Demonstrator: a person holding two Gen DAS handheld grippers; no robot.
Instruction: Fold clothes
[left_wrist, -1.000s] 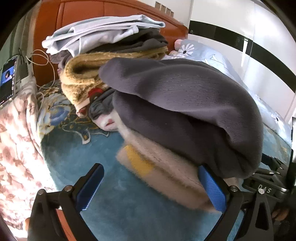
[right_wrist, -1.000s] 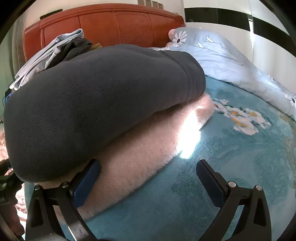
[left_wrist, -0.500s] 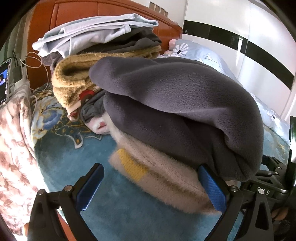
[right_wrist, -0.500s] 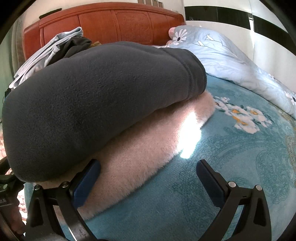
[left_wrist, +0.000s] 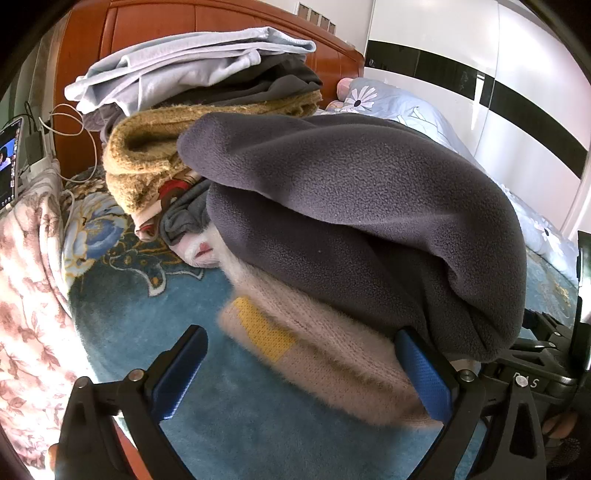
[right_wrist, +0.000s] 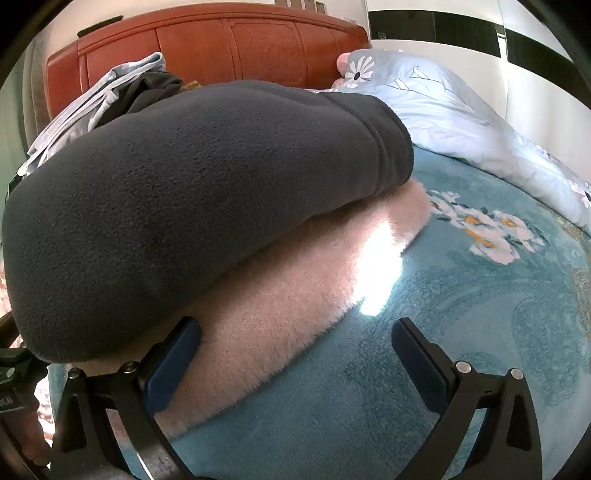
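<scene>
Both sets of fingers gape, gripping nothing. Grey fleece (left_wrist: 362, 206) sits on pink fuzzy sweater (right_wrist: 280, 306), just before the headboard (right_wrist: 229, 48) pile. Slide left gripper (left_wrist: 303, 373) and right gripper (right_wrist: 295, 354) under together, level.

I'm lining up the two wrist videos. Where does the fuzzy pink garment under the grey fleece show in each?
Left wrist: fuzzy pink garment, lower centre, yellow patch showing.
Right wrist: fuzzy pink garment, lower centre-left.
Shared landmark: grey fleece lying on it.
</scene>
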